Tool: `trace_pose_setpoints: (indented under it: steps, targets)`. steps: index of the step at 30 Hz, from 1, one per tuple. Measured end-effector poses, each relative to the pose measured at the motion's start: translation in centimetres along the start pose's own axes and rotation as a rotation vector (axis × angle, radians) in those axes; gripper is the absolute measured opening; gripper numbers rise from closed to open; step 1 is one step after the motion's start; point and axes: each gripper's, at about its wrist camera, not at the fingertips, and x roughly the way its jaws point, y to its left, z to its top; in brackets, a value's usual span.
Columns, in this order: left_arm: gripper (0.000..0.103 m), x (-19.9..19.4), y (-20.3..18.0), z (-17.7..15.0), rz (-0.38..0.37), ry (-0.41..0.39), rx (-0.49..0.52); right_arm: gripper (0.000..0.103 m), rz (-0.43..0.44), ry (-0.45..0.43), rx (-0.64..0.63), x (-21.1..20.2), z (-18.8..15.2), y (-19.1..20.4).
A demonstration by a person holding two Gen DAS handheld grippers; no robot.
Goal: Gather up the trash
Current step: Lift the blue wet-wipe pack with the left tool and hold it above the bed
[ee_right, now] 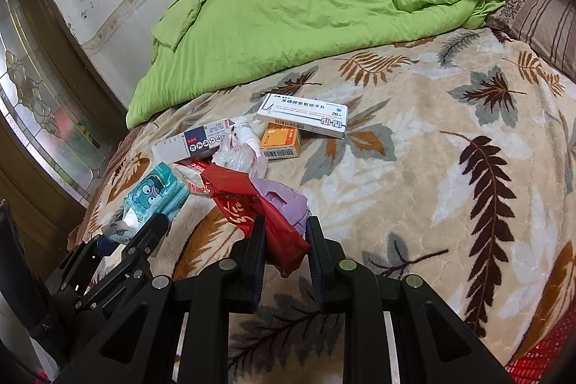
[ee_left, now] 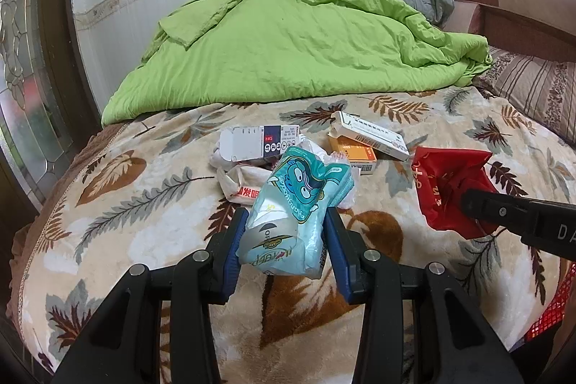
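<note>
Already the left gripper [ee_left: 286, 233] pinches the soft, light tissue pack [ee_left: 298, 200] near its lower end; the right gripper [ee_right: 284, 240] clamps the crinkly red bag [ee_right: 252, 204] just beside it.

Glossy plastic wrapper [ee_left: 288, 204], fuzzy fleece blanket [ee_left: 144, 204]

Left tongs [ee_left: 286, 233] clamped, tilted downward; right tongs [ee_right: 286, 240] clamped tight, tilted downward.
</note>
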Motion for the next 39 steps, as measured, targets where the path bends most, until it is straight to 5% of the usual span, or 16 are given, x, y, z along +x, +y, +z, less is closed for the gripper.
trace_pose_setpoints:
  steps: [11,30,39]
  targets:
    - [0.041,-0.2,0.2,-0.1,0.000,-0.014,-0.007,0.023,-0.102,-0.082,-0.115,-1.5,-0.2,1.6]
    - [0.041,-0.2,-0.1,0.0,0.003,-0.018,-0.002,0.023,-0.164,-0.132,-0.138,-2.3,-0.2,2.1]
    - [0.041,-0.6,-0.5,0.3,-0.024,-0.030,-0.011,0.023,-0.303,-0.226,-0.228,-4.4,0.3,3.3]
